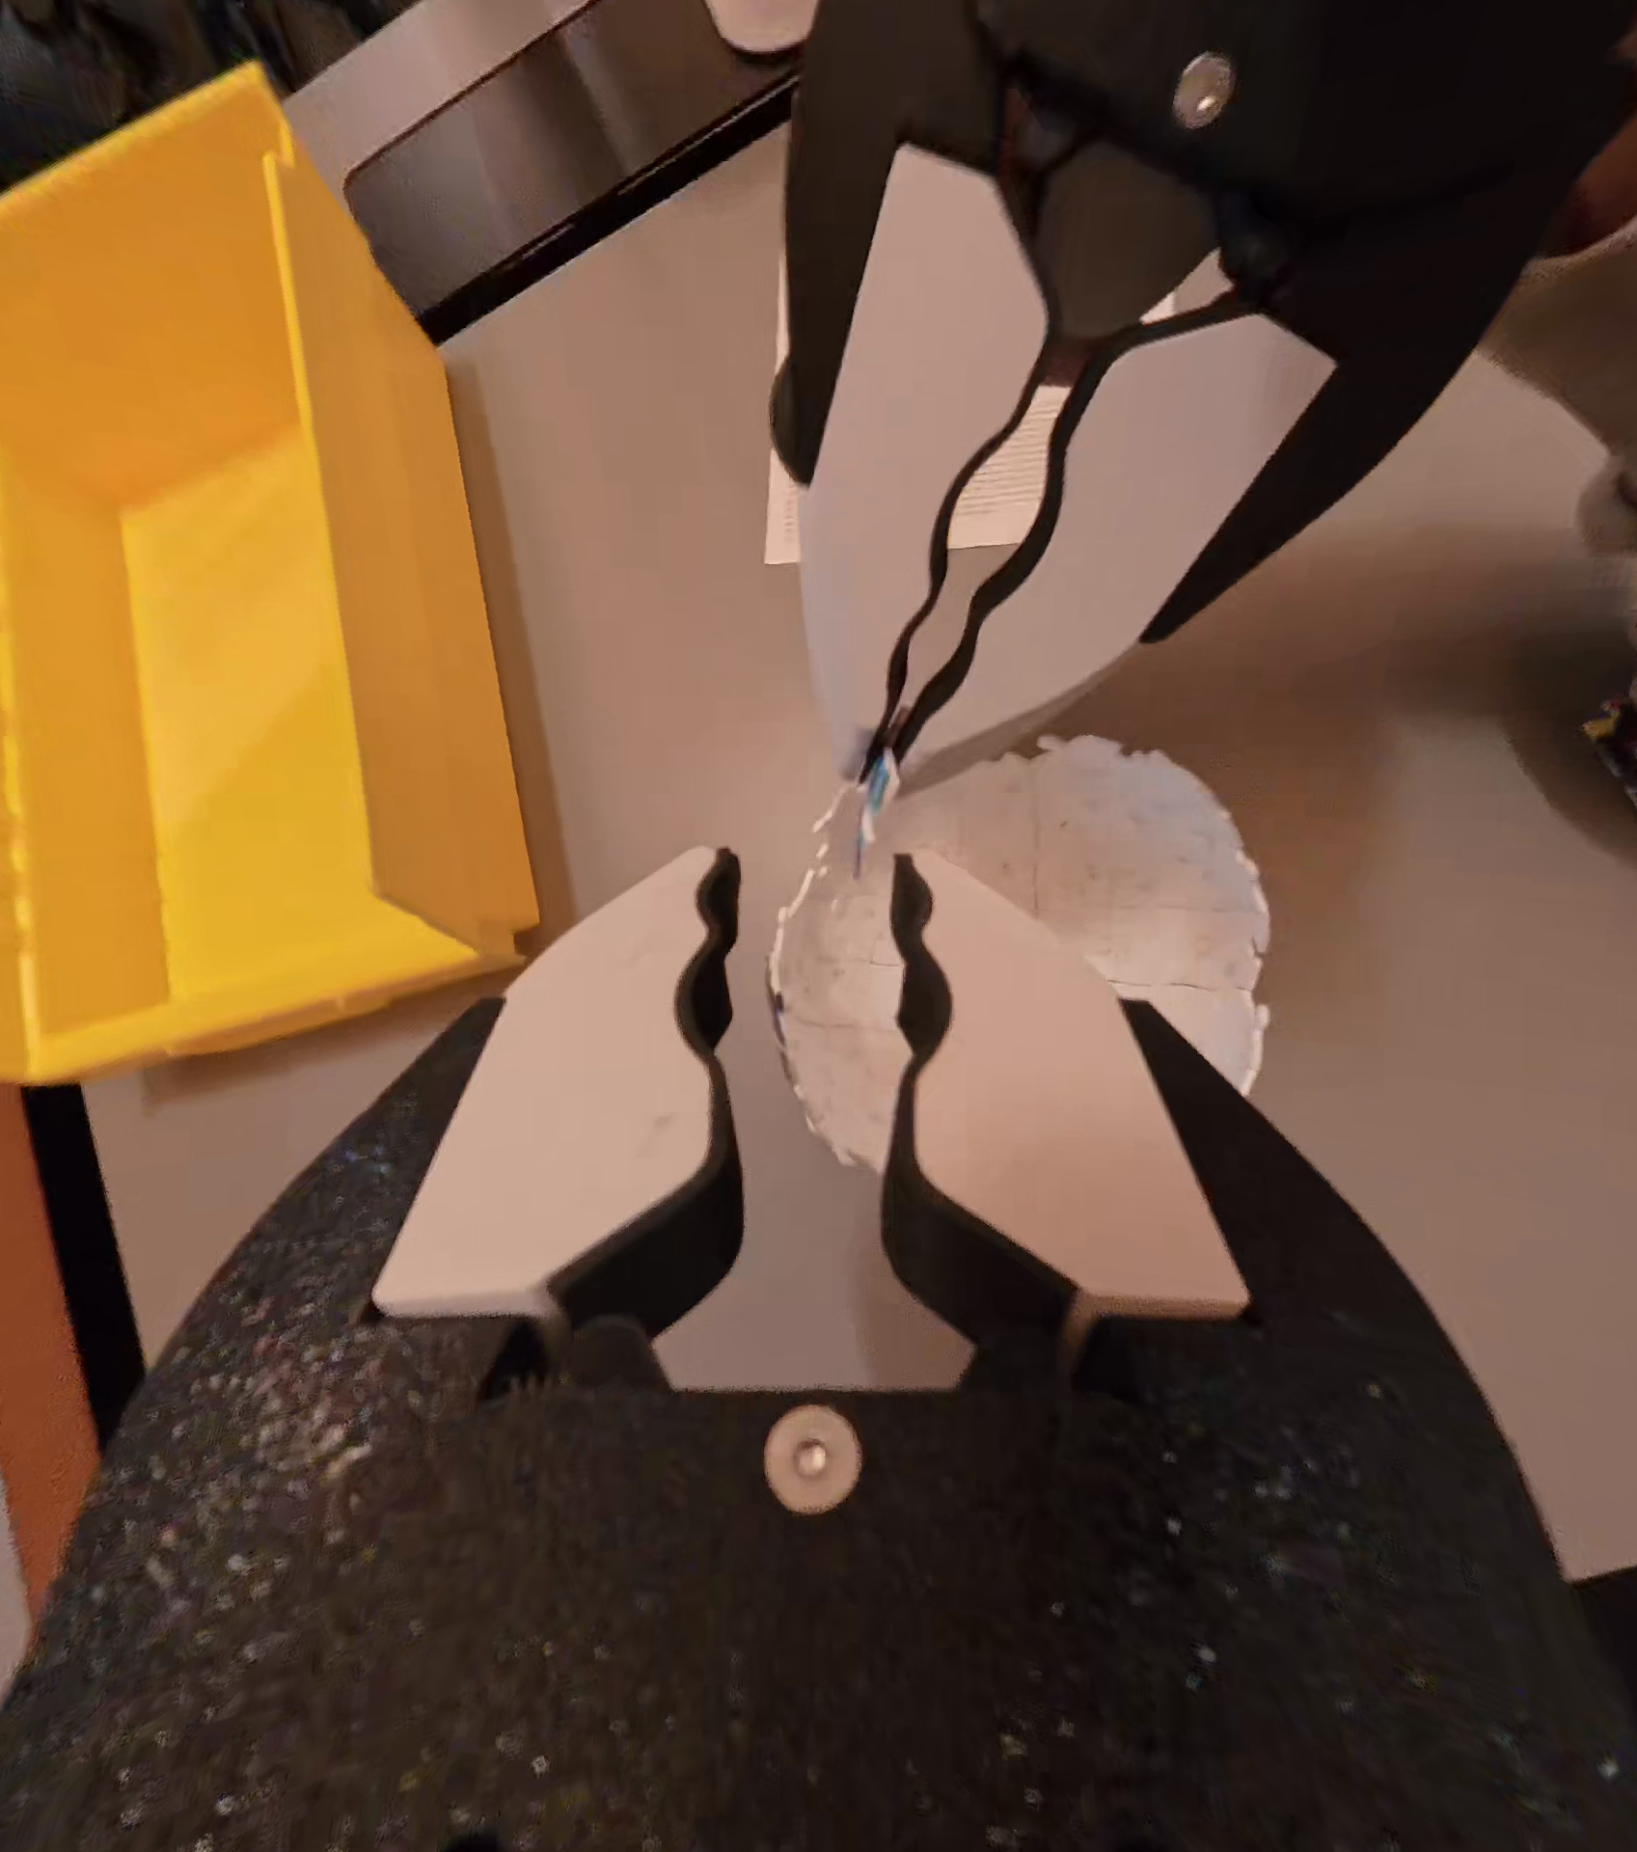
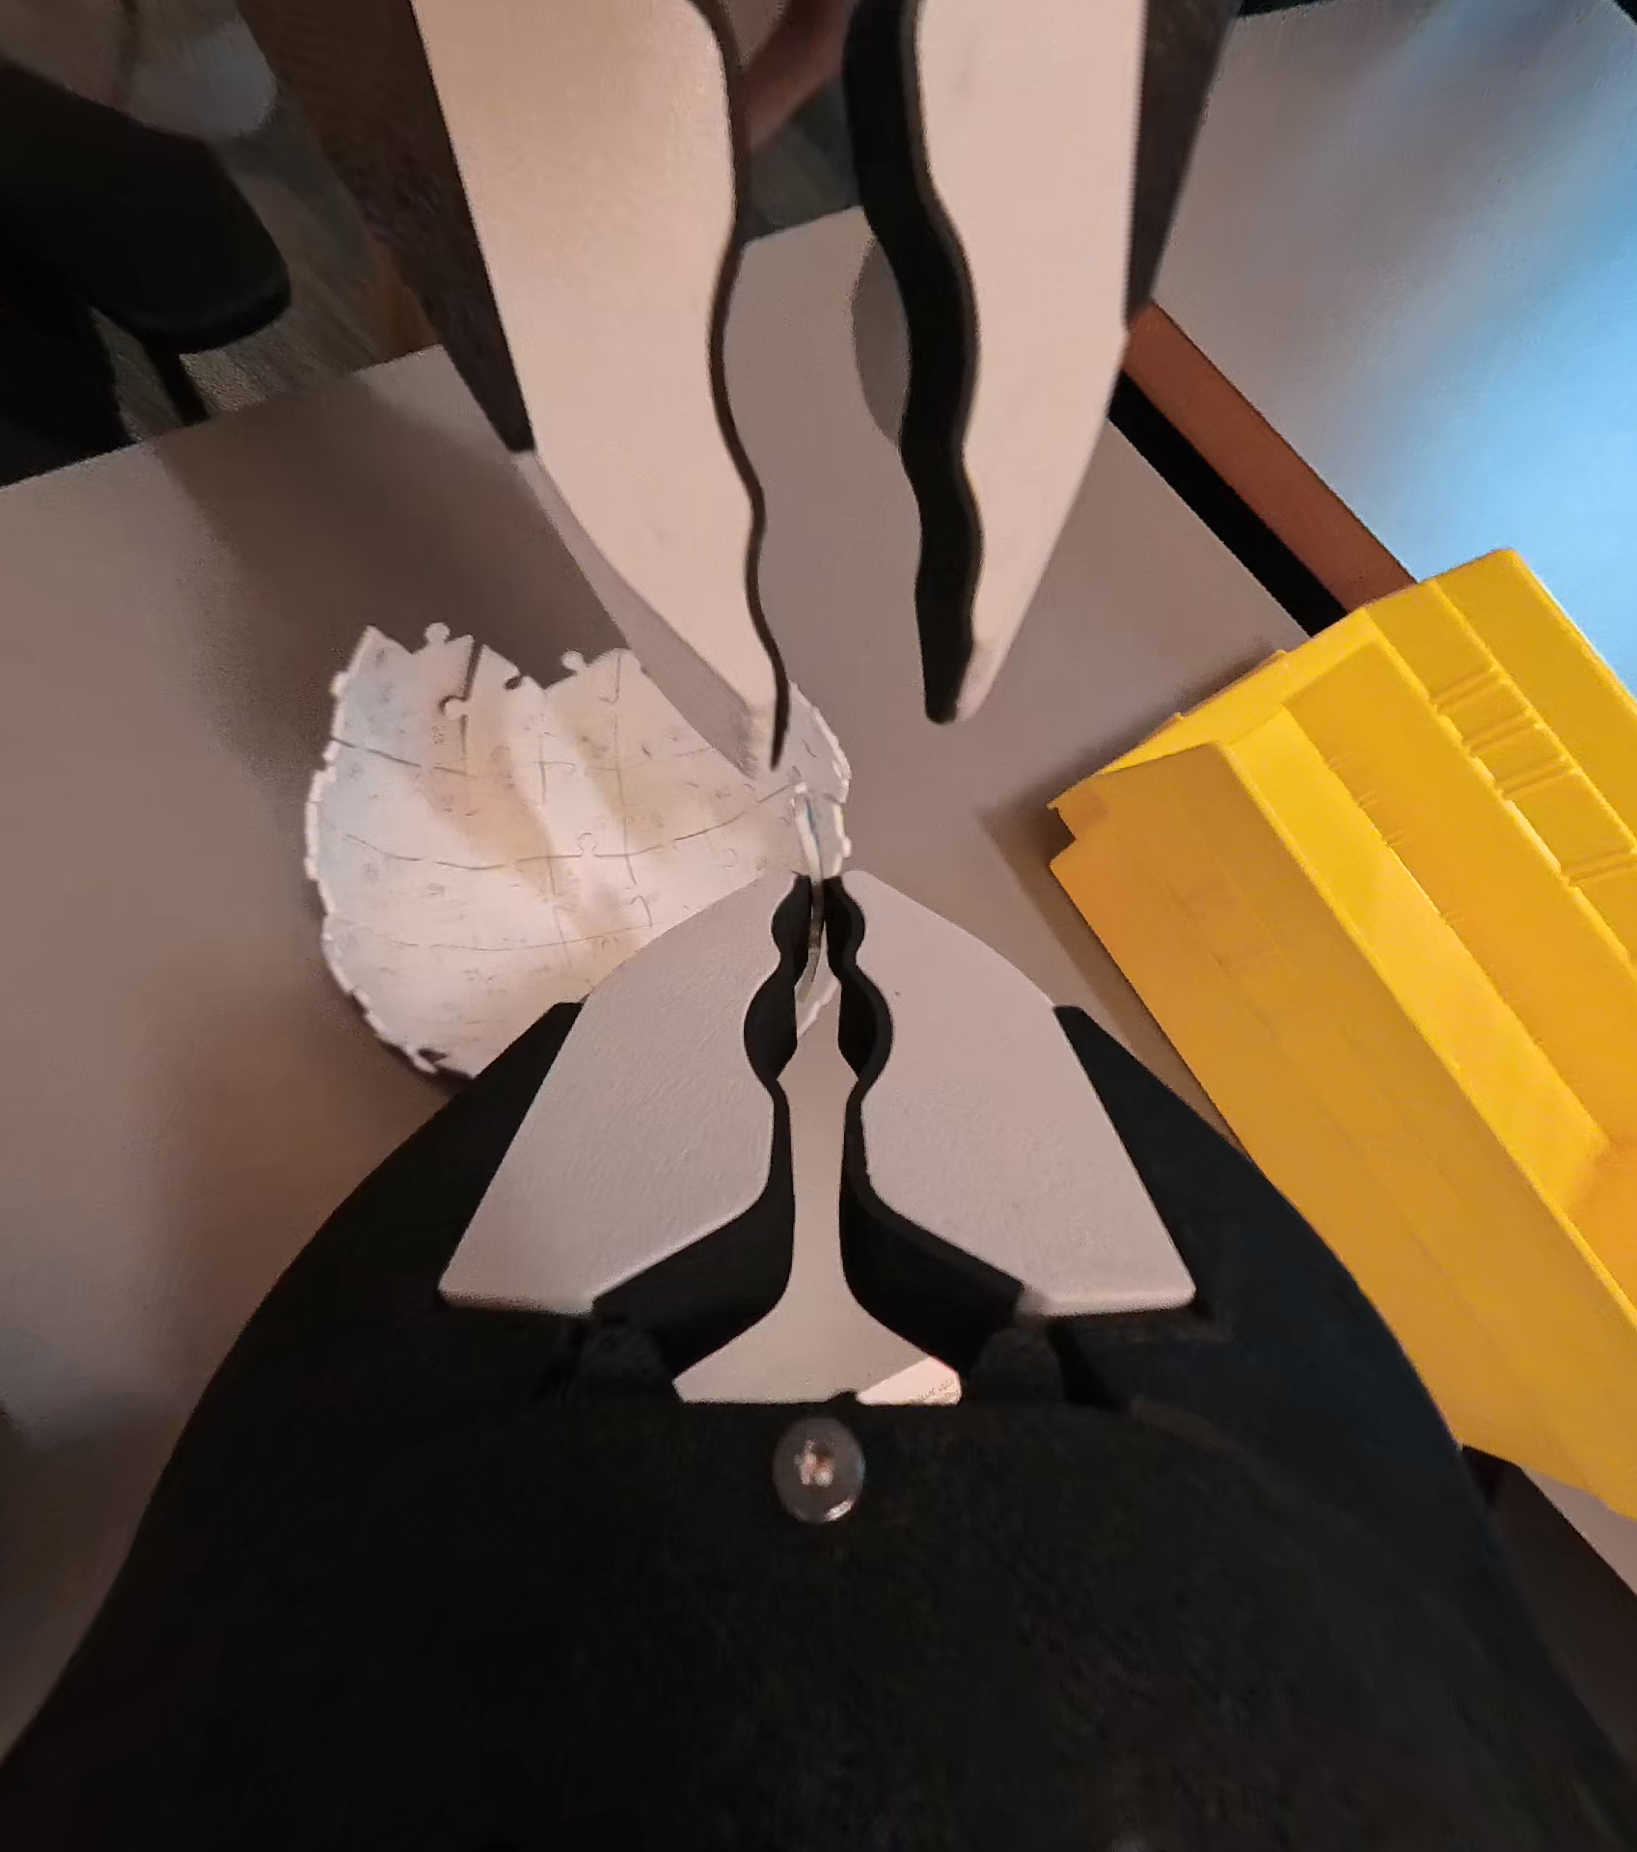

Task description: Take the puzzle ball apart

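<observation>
While the right gripper [image 1: 879, 772] pinches a rim piece [image 1: 872, 802] of the puzzle ball [image 1: 1075, 892], a white open shell lying on the table [image 1: 1395, 1002] beside the yellow bin [image 1: 193, 601], the left gripper [image 1: 809, 872] hangs over the shell's near edge, jaws moderately apart, holding nothing.

Right wrist view: right gripper [image 2: 816, 887] nearly closed on the thin edge piece [image 2: 812, 952]; left gripper [image 2: 854, 737] open above the shell [image 2: 493, 852].

Step, as judged: detaching one piece. Next calls for bracing the shell, then peeling outward.
</observation>
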`<state>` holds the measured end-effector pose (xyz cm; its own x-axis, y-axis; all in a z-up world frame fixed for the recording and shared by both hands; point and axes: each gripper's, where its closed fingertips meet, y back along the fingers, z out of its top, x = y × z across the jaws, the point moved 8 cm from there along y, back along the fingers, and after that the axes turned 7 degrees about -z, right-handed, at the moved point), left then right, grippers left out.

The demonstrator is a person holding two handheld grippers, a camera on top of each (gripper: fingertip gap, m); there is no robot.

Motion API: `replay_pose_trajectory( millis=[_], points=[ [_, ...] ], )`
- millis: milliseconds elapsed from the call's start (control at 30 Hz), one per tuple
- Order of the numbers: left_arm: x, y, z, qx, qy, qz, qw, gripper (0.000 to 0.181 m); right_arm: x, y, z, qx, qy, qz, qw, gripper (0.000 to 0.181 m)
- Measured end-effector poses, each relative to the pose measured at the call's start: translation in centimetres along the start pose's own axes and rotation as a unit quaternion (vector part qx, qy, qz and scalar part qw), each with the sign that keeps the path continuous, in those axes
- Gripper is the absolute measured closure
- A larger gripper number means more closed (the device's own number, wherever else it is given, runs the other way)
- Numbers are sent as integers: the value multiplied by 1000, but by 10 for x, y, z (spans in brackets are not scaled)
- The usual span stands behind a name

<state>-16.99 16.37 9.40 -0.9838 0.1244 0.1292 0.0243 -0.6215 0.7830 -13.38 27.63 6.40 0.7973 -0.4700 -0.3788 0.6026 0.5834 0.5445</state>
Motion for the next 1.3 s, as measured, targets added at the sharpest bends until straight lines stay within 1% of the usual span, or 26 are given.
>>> replay_pose_trajectory(
  millis=[33, 167, 200, 267, 333, 400, 533, 667, 700, 767, 833, 867, 933, 1000, 1100, 1133, 1167, 1200, 1300],
  points=[
    [-1, 0, 4, 11, -12, -1, 1000, 153, 2, 1, 2, -2, 4, 4, 1000, 178],
    [-6, -8, 17, 43, -42, -20, 998, 154, 5, 2, 4, 8, 13, 9, 1000, 178],
    [-7, -9, 18, 50, -45, -30, 997, 160, 5, 2, 4, 9, 17, 5, 1000, 178],
    [-10, -12, 18, 64, -50, -50, 995, 178, 4, 3, 4, 12, 18, 5, 1000, 178],
    [-8, -12, 18, 71, -49, -48, 995, 180, 3, 4, 3, 7, 14, 3, 1000, 177],
    [-5, -12, 18, 61, -40, -53, 996, 180, 1, 5, 2, -2, 9, -6, 1000, 176],
    [4, -7, 15, 15, -3, -75, 997, 180, -4, 14, 3, -49, 3, -37, 998, 175],
    [17, 2, 10, -49, 40, -84, 994, 180, -12, 26, 3, -118, -36, -65, 990, 160],
    [21, 5, 9, -73, 53, -85, 992, 180, -14, 29, 2, -131, -54, -67, 988, 159],
    [28, 12, 10, -134, 85, -97, 983, 180, -19, 33, 2, -165, -98, -64, 979, 156],
    [34, 18, 9, -196, 118, -112, 967, 180, -24, 34, 3, -201, -131, -62, 969, 154],
    [36, 19, 9, -220, 129, -119, 960, 180, -26, 34, 3, -213, -144, -60, 965, 158],
    [39, 22, 7, -260, 143, -121, 947, 180, -28, 30, 1, -209, -170, -52, 962, 158],
    [40, 23, 5, -272, 145, -120, 944, 180, -29, 26, 1, -214, -176, -55, 959, 156],
    [37, 23, 6, -299, 131, -122, 937, 180, -30, 24, 7, -242, -189, -38, 951, 162],
    [36, 23, 7, -303, 124, -126, 936, 180, -30, 24, 8, -250, -185, -41, 950, 168],
    [35, 22, 7, -308, 120, -125, 936, 180, -32, 25, 7, -249, -182, -52, 950, 175],
    [34, 22, 7, -311, 116, -125, 935, 180, -30, 25, 6, -243, -182, -39, 952, 176],
    [31, 15, 4, -283, 98, -146, 943, 180, -25, 26, 0, -206, -160, -18, 965, 178]
  ],
)
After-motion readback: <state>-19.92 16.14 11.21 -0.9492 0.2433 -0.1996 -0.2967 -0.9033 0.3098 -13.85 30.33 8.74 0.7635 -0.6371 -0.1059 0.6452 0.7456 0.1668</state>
